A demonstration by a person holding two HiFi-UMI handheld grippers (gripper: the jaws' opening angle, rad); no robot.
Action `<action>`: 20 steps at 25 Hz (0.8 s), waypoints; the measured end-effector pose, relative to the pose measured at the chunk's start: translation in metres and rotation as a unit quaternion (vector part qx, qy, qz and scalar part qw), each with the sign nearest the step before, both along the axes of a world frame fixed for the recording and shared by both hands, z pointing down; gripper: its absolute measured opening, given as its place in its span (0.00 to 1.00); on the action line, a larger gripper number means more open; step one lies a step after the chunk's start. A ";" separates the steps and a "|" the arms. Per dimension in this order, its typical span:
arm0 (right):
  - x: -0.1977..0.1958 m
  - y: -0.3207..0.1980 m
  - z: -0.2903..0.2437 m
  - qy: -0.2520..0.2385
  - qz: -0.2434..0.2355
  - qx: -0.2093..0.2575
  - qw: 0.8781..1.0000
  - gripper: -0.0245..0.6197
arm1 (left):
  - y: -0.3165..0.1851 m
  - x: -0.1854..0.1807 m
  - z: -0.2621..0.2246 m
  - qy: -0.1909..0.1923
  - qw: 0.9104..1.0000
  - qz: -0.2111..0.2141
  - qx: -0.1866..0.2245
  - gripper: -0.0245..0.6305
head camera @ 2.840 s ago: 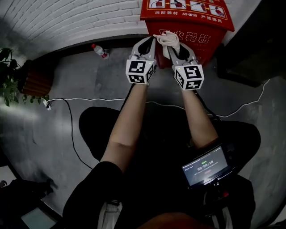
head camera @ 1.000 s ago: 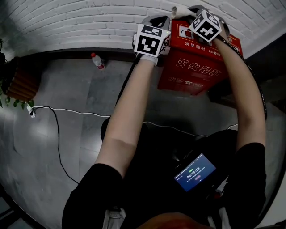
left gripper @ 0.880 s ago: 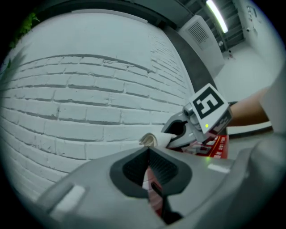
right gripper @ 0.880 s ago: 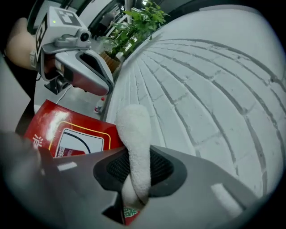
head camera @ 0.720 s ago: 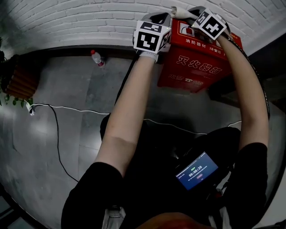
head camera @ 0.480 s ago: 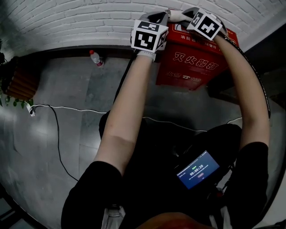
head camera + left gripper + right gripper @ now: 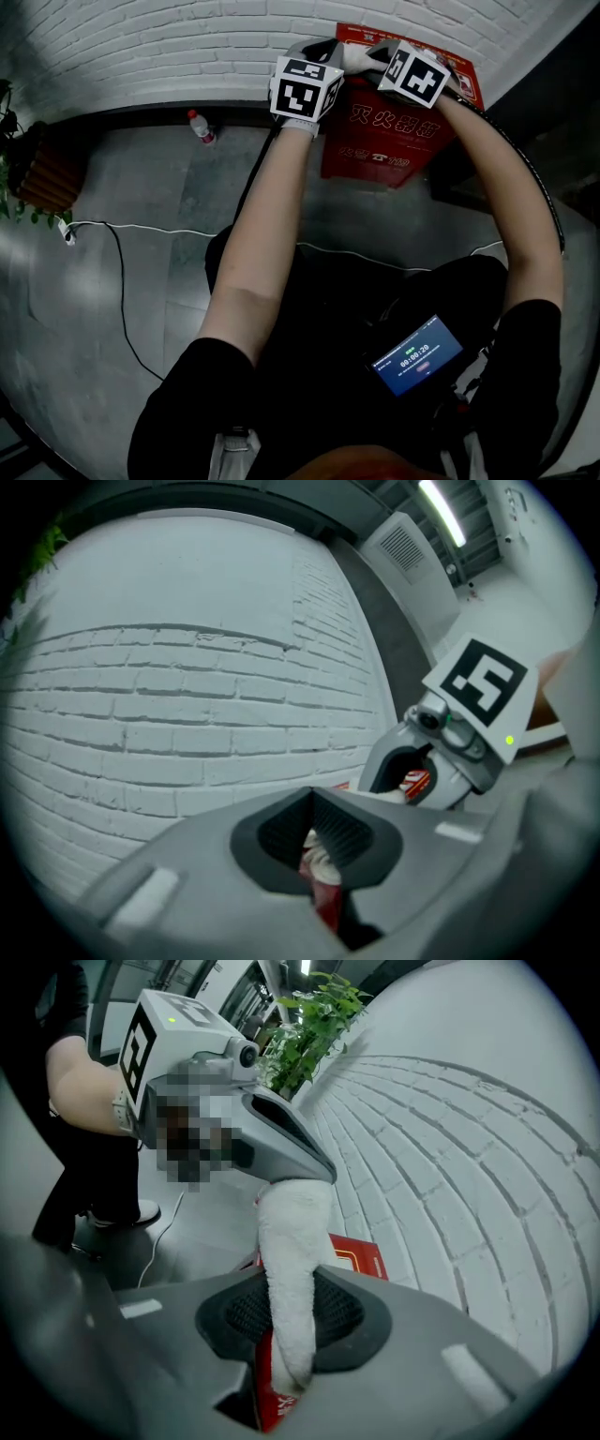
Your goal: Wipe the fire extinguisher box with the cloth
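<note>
Two grippers, one cloth, one box

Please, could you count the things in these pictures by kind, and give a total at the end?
Grippers: 2, the left gripper and the right gripper
Cloth: 1
Red box: 1
Bottle: 1
Plant: 1
White cable: 1
Screen: 1
Total: 8

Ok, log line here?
left gripper: shut on cloth | right gripper: shut on cloth | cloth: spans both, over fire extinguisher box
</note>
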State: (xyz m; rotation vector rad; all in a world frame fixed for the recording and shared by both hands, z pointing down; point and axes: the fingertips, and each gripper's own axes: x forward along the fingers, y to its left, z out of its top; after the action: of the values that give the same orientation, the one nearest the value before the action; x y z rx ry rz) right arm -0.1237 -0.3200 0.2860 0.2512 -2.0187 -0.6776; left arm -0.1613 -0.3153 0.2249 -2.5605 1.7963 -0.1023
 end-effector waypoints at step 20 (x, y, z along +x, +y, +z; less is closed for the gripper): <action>0.073 0.044 -0.041 -0.027 -0.011 0.023 0.999 0.18 | 0.022 0.062 -0.049 0.014 0.998 0.002 0.056 0.04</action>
State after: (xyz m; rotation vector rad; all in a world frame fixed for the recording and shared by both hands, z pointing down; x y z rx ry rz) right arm -0.0511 -0.2760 0.2451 0.2774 -2.0618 -0.7376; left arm -0.0995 -0.2937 0.1760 -2.5002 1.7521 0.0342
